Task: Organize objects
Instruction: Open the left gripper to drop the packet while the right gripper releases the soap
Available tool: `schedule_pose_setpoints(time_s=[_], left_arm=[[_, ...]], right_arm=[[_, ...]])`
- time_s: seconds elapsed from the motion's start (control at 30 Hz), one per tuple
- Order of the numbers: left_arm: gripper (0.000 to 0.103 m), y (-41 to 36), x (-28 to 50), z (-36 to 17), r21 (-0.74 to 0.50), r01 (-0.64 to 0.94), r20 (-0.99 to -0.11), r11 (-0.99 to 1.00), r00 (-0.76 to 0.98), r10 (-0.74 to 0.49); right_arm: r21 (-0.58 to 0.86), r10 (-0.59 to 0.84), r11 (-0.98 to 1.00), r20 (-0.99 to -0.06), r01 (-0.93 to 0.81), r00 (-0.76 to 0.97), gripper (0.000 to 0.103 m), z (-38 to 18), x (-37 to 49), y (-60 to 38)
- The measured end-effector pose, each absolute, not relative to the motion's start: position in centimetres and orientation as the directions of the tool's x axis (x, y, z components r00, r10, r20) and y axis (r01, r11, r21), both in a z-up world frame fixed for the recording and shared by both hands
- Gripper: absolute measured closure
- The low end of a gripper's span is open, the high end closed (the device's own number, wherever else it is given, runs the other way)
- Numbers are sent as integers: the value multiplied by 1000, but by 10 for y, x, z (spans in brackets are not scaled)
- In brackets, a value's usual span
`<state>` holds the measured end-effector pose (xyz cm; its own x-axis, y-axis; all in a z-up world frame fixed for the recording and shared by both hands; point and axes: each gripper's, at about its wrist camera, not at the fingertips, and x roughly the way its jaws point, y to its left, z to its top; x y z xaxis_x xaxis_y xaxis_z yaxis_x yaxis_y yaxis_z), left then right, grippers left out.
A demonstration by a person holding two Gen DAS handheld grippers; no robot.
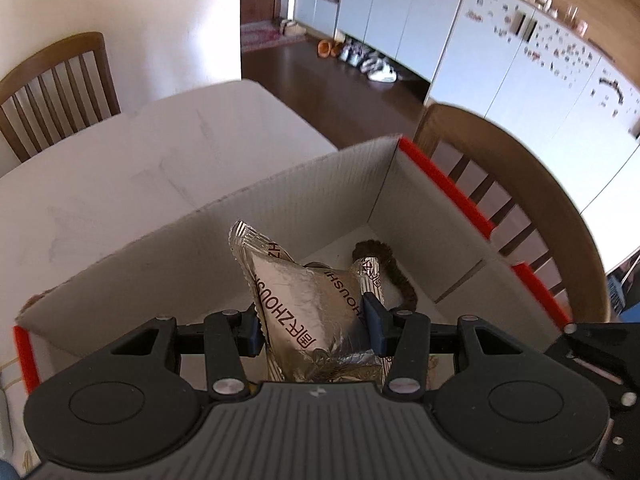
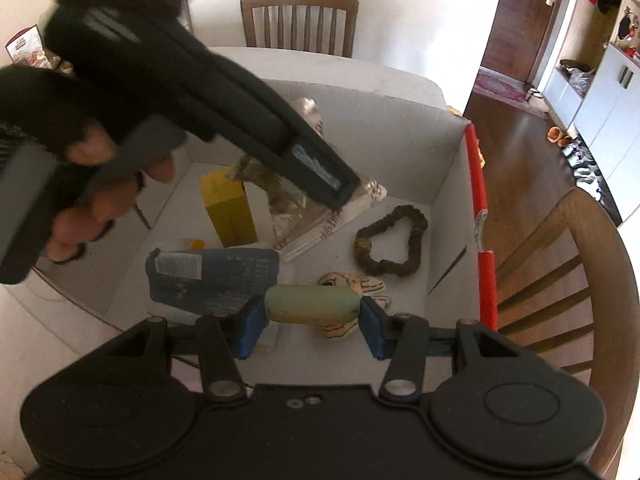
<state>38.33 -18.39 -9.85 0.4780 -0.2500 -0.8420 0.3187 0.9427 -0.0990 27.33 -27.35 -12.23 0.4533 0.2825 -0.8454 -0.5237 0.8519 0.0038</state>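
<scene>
My left gripper is shut on a silver foil snack packet and holds it over the open white cardboard box. The packet also shows in the right wrist view, under the left gripper's body. My right gripper is shut on a pale green oblong object, held above the box's near side. In the box lie a brown scrunchie, a yellow carton, a dark blue pouch and a small cartoon figure.
The box has red tape on its right edge and stands on a white table. Wooden chairs stand at the far side and to the right. Dark wood floor and white cabinets lie beyond.
</scene>
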Motion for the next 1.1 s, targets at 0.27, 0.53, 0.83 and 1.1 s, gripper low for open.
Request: schedule_pose_setpoints(time_s=[0.27, 0.53, 0.83, 1.1], left_arm=[[56, -193, 397, -114, -70, 322, -885, 944, 417, -208], [54, -190, 399, -118, -79, 308, -893, 948, 401, -205], [47, -183, 388, -103, -99, 296, -873, 950, 432, -225], [47, -176, 362, -72, -113, 292, -829, 950, 499, -252]], right_arm=[[73, 318, 857, -855, -511, 410, 54, -124, 282, -283], [85, 325, 860, -851, -503, 412, 52, -122, 283, -284], [96, 333, 873, -834, -478, 440, 52, -114, 279, -291], [107, 355, 878, -801, -467, 483, 51, -100, 264, -295]])
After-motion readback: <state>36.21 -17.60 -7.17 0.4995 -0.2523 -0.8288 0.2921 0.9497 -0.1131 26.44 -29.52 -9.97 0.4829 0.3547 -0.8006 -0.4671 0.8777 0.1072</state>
